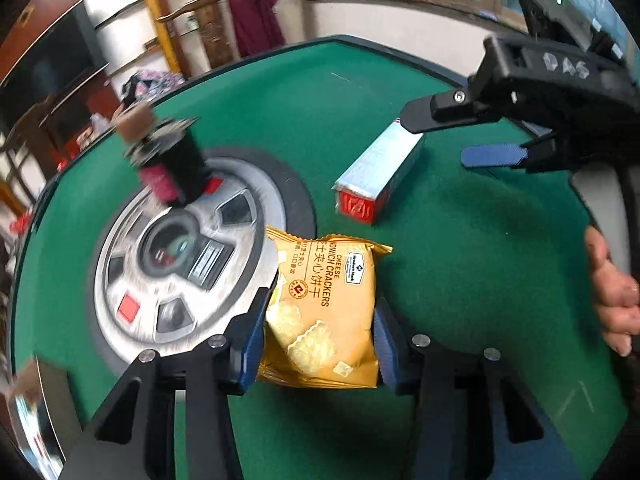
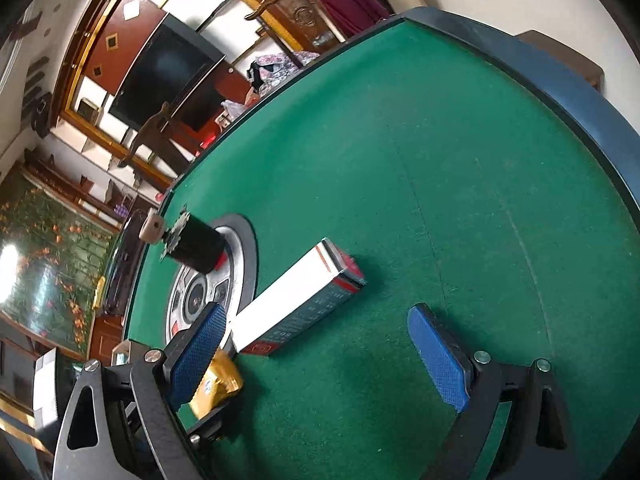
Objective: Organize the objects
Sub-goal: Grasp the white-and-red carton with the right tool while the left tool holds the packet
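Observation:
A yellow cheese cracker packet [image 1: 320, 276] lies on the green felt table [image 1: 480, 260]. My left gripper [image 1: 320, 320] has a blue pad against each long side of it, shut on it. In the right wrist view a corner of the packet [image 2: 220, 384] shows behind that view's left finger. A long white box with a red end [image 1: 380, 172] lies just beyond. My right gripper [image 1: 434, 138] hovers over the box's far end, open and holding nothing. In its own view the right gripper [image 2: 316, 320] has the box [image 2: 296, 304] lying slantwise ahead of its fingers.
A black cylinder with a cork-coloured cap [image 1: 172, 160] stands on the silver round hub [image 1: 180, 272] in the table's middle. A person's hand [image 1: 612, 300] grips the right tool's handle. The table has a raised dark blue rim [image 2: 560, 80]. Chairs and furniture stand beyond.

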The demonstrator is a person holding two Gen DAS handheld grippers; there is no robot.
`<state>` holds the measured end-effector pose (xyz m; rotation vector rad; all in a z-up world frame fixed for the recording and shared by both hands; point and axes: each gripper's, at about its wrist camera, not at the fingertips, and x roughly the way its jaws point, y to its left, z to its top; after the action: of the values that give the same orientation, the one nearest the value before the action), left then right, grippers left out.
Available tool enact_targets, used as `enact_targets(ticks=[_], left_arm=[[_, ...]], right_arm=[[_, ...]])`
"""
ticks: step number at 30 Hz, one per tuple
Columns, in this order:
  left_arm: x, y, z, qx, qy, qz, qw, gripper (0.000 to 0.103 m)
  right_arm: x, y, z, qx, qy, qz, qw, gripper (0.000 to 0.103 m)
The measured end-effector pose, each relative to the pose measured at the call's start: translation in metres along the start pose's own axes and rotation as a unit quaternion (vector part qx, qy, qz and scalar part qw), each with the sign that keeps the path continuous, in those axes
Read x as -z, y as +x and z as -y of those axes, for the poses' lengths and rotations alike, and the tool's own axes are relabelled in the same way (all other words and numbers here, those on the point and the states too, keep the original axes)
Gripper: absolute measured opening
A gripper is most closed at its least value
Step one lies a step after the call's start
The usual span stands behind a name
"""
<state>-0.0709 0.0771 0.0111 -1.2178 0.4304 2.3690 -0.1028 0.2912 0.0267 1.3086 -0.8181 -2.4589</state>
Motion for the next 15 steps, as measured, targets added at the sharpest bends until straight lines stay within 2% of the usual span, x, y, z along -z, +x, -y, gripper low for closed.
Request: enact_targets(ticks=[4,8,12,15], left_arm=[[0.022,-0.029,-0.019,-0.001,-0.067,0.008,0.9977,0.046],[0.047,-0.071,-0.036,-0.014,-0.121,0.032,0.992,0.046],[0.064,-0.106,-0.05,-0.034,-0.148,0.055,0.9868,0.046],[0.085,-0.13,-0.057,-0.048,-0.162,0.063,0.9836,0.047]], right_arm=[[0.005,0.002,-0.008,0.007,-0.014,-0.005,1.0,0.095],[0.011,0.005,-0.017,0.008,-0.023,-0.017,1.0,0.095],[0.01,0.011,-0.022,0.01,0.007,-0.02,1.0,0.095],[0.006,0.017,-0.03,0.039,0.017,-0.017,0.999,0.096]])
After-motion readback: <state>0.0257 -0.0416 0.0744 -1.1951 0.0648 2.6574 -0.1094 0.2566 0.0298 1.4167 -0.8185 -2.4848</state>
